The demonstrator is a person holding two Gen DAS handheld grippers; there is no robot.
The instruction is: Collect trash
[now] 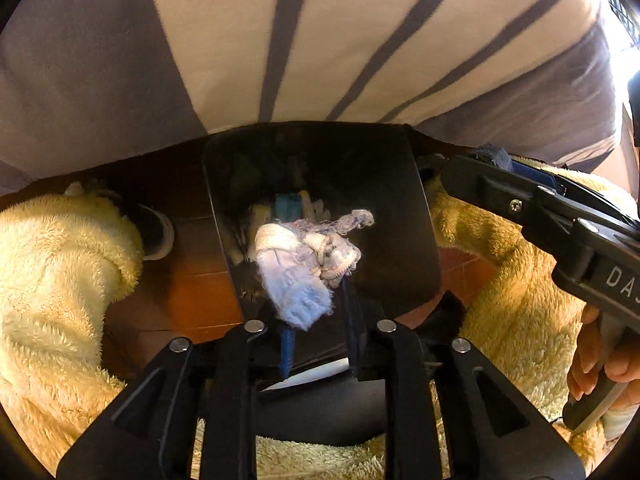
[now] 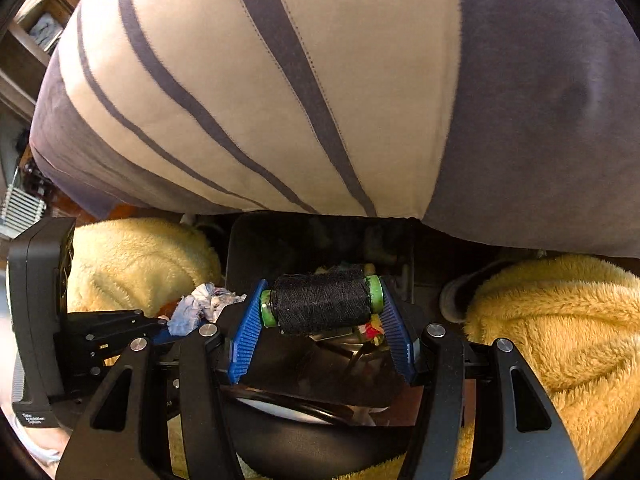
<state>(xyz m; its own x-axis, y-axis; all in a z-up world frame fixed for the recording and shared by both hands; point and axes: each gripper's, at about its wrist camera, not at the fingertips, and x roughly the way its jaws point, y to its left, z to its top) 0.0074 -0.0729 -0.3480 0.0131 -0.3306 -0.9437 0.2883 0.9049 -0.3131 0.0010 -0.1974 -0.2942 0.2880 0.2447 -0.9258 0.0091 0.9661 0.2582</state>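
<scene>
Striped shirt (image 1: 320,40) of the person fills the top of both views; fuzzy yellow trouser legs (image 1: 52,280) sit either side of a black trash bin (image 1: 400,220) on the floor between the feet. Bin already holds mixed scraps.

Left gripper (image 1: 316,320) hangs over the bin mouth, jaws narrow, with a pale blue-white rag wad (image 1: 296,272) at its tips; whether the pads still pinch it cannot be told.

Right gripper (image 2: 322,312) clamps a spool of black thread (image 2: 322,304) by its green ends, just above the bin opening.

Judged step: drop both items. Best keep the tips centred over the opening, open fully, and let the rag clear the rim.

Writing: "DA…" on the right gripper body in left view, cut off; small label in right view unreadable.
</scene>
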